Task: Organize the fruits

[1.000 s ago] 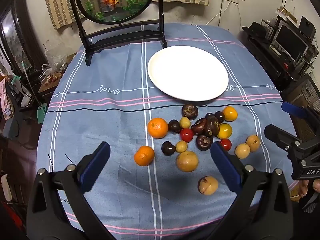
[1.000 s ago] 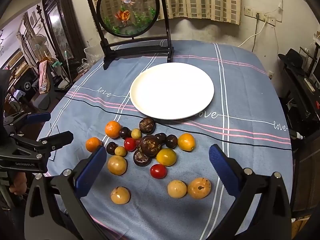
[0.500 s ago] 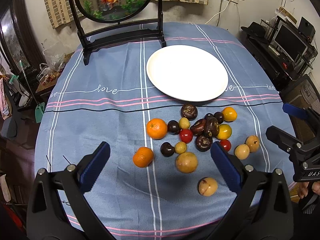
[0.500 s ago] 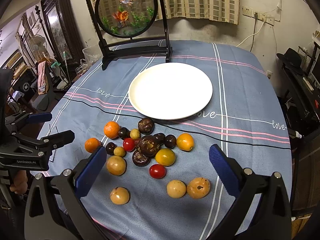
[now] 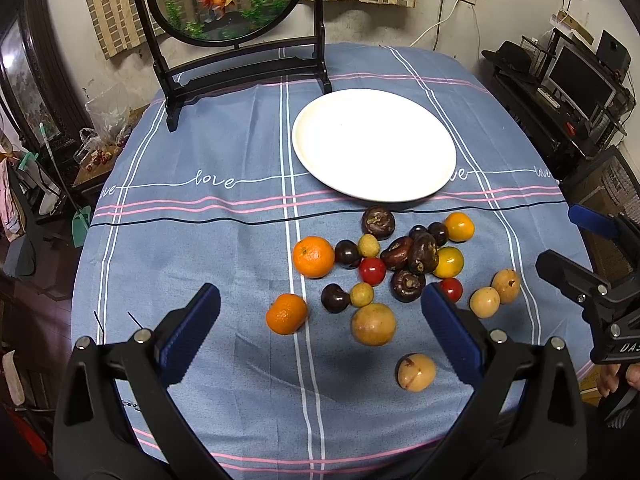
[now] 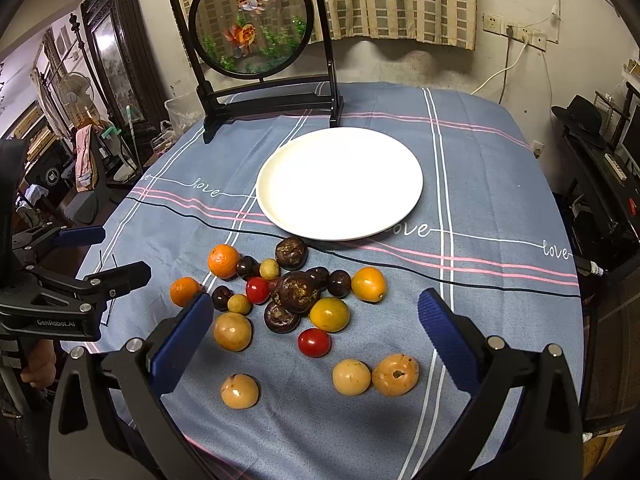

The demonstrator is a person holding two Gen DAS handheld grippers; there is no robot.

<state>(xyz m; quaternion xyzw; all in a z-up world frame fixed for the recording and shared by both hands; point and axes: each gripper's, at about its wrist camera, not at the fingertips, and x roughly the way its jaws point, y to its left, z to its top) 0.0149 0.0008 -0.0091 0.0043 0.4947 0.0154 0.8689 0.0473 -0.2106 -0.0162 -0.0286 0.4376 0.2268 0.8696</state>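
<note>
Several small fruits lie loose on the blue tablecloth below an empty white plate (image 5: 374,144) (image 6: 340,182): two oranges (image 5: 313,257) (image 6: 223,261), dark mangosteens (image 5: 378,222) (image 6: 297,291), red tomatoes (image 5: 372,271) (image 6: 313,342), yellow and tan fruits (image 5: 373,324) (image 6: 232,331). My left gripper (image 5: 320,330) hovers open over the near side of the pile, nothing between its blue pads. My right gripper (image 6: 314,340) also stands open above the pile's near edge, empty. Each gripper appears at the side of the other's view.
A black wooden stand holding a round goldfish panel (image 5: 224,0) (image 6: 252,36) stands at the table's far side behind the plate. Furniture and clutter line the floor at left (image 5: 40,160); a desk with a monitor (image 5: 580,76) stands at right.
Both views have drifted slightly, and the fruits sit a little lower and closer in the frames. Nothing on the table has moved. Both grippers have stayed open.
</note>
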